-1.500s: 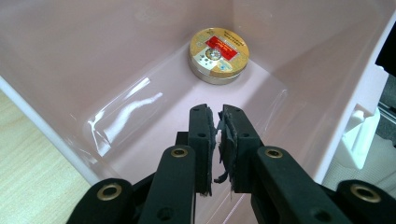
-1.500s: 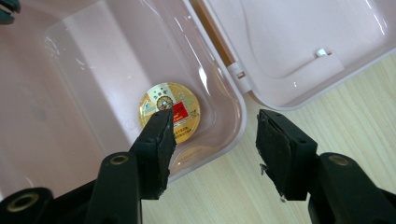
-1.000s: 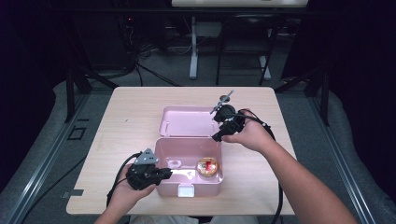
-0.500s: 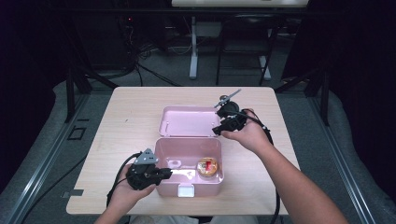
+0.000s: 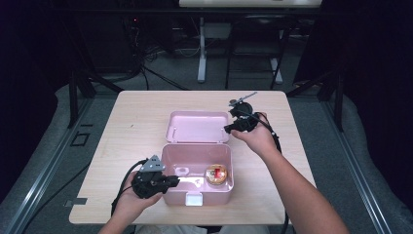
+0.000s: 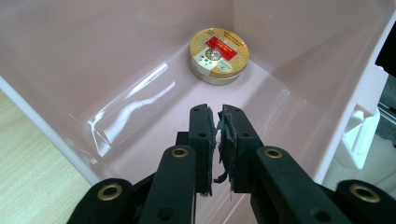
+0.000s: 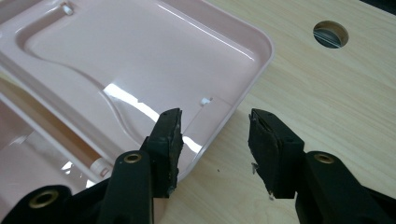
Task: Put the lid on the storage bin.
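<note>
We are bringing the right gripper (image 7: 212, 149) down to the lid's (image 5: 197, 126) right edge.
Its empty jaws are gaping, slightly narrowed; our left gripper (image 6: 218, 140) is resting nearly closed, empty, inside the pink box (image 5: 168, 165) near the round tin (image 6: 218, 56).

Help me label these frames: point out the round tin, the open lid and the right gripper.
round tin (image 6: 218, 57), left gripper view, on its red and gold top.
open lid (image 5: 197, 126), high view, on its bare inner face.
right gripper (image 7: 214, 135), right gripper view, midway between its fingertips.

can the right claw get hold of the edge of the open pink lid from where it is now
Probably yes. The right claw hovers at the lid, jaws apart and straddling its rim near the corner, with only bare table beside it. Nothing looks in the way; the left claw is off at the box.
</note>
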Tool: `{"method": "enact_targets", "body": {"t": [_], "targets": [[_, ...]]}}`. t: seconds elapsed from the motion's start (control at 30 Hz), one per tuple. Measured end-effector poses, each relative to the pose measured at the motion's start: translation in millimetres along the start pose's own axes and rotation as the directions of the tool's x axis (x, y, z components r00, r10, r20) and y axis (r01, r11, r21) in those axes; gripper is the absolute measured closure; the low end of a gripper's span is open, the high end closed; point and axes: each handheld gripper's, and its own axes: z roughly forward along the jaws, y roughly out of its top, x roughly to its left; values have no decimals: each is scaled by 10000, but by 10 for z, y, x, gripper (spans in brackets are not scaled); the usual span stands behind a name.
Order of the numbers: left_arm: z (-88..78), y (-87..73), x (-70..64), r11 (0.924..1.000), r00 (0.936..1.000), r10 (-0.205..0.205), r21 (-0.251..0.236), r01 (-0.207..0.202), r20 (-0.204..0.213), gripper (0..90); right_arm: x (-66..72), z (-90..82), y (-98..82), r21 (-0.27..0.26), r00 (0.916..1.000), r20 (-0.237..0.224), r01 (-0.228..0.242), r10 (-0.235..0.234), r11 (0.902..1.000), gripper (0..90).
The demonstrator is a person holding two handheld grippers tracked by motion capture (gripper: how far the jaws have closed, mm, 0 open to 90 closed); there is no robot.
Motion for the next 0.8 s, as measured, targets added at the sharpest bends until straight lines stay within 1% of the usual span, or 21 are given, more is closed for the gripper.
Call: {"method": "enact_targets", "body": {"t": [0.17, 0.3, 0.43, 0.53, 0.63, 0.8], "targets": [[0, 0, 1, 10000, 10000, 5, 0, -5, 5, 826, -46, 71, -3, -233, 9997, 193, -169, 174, 9996, 548], [0, 0, 2, 10000, 10000, 7, -7, -7, 9, 827, -86, 113, 8, -376, 9983, 333, -470, 482, 9982, 560], [0, 0, 4, 10000, 10000, 7, -15, -7, 15, 829, -113, 149, 24, -454, 9967, 285, -749, 763, 9962, 564], [0, -1, 3, 10000, 10000, 1, -21, -1, 8, 829, -126, 180, 33, -501, 9960, 320, -822, 839, 9954, 566], [0, -2, 2, 10000, 10000, -4, -22, 4, 4, 829, -132, 236, 44, -489, 9938, 368, -1035, 1054, 9934, 573], [4, -6, 1, 10000, 10000, 8, -83, -8, -32, 832, -141, 326, 73, -654, 9899, 376, -1340, 1366, 9888, 573]]}}
